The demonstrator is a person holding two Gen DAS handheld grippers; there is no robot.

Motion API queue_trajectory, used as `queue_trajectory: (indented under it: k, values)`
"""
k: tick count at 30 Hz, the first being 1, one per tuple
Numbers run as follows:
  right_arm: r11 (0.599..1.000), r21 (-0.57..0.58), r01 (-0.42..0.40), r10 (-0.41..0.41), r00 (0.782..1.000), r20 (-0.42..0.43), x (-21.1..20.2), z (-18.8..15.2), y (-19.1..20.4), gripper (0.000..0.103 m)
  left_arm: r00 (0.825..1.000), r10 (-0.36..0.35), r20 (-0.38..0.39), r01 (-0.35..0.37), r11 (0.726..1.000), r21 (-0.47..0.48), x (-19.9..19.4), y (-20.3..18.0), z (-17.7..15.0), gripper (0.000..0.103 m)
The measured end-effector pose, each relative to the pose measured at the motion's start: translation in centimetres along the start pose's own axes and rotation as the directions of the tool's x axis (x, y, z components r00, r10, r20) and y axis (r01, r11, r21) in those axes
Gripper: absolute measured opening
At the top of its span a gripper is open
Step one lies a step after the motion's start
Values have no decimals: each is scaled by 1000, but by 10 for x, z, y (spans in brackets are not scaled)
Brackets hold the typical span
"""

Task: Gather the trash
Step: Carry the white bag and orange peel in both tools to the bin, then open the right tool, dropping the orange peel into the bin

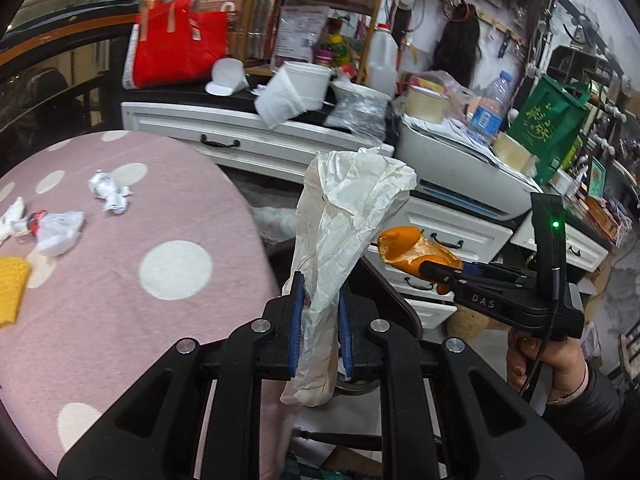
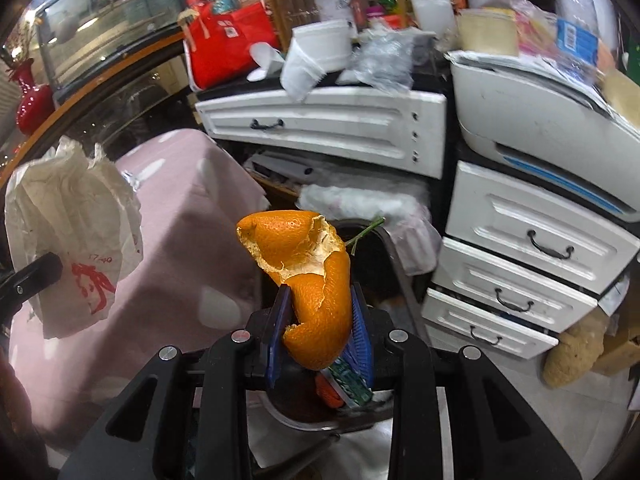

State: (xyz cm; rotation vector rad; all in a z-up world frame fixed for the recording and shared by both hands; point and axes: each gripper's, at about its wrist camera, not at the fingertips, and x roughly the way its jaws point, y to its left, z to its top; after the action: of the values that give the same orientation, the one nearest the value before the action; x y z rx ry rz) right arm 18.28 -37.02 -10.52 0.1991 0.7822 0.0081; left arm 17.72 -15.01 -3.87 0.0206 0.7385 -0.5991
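Left hand-held gripper (image 1: 320, 300): jaws drawn nearly together, blue pads (image 1: 297, 320) pressing both sides of a crumpled white paper bag (image 1: 344, 216). Bag upright, long axis running up and away from the jaws, wide crumpled mouth at the far top, narrow folded end hanging below the pads toward the camera. In the right wrist view, same bag (image 2: 76, 224) at far left, red print on its lower face.

Right hand-held gripper (image 2: 320, 320): jaws partly apart, closed on a curled piece of orange peel (image 2: 308, 272). Peel standing up out of the jaws, long axis roughly upright, torn pale inner rim facing the camera, pointed tip leaning left at the top, rounded lower end bulging below the pads. Seen from the left wrist view, that gripper (image 1: 436, 274) coming in from the right, level, with the peel (image 1: 416, 250) at its tip, just right of the paper bag; a hand (image 1: 548, 360) in a dark sleeve on its handle.

Beyond the right jaws, directly below and behind the peel: a dark bin (image 2: 372, 256) with scraps inside. To the left, a pink polka-dot desk (image 1: 120, 280) with crumpled wrappers (image 1: 110, 194) and a yellow piece (image 1: 12, 288) near its far left edge. Farther off, white drawers (image 2: 520, 264) and a cluttered counter.
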Motion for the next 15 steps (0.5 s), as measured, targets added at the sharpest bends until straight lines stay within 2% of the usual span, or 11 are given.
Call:
queue_trajectory:
  k: [8, 15]
  values:
    - [998, 40, 51, -46, 993, -105, 36, -22, -23, 29, 996, -49, -80, 51, 998, 21, 41, -28, -5, 16]
    - [997, 39, 65, -54, 972, -228, 88, -42, -29, 29, 986, -81, -145, 84, 996, 16, 68, -43, -9, 16]
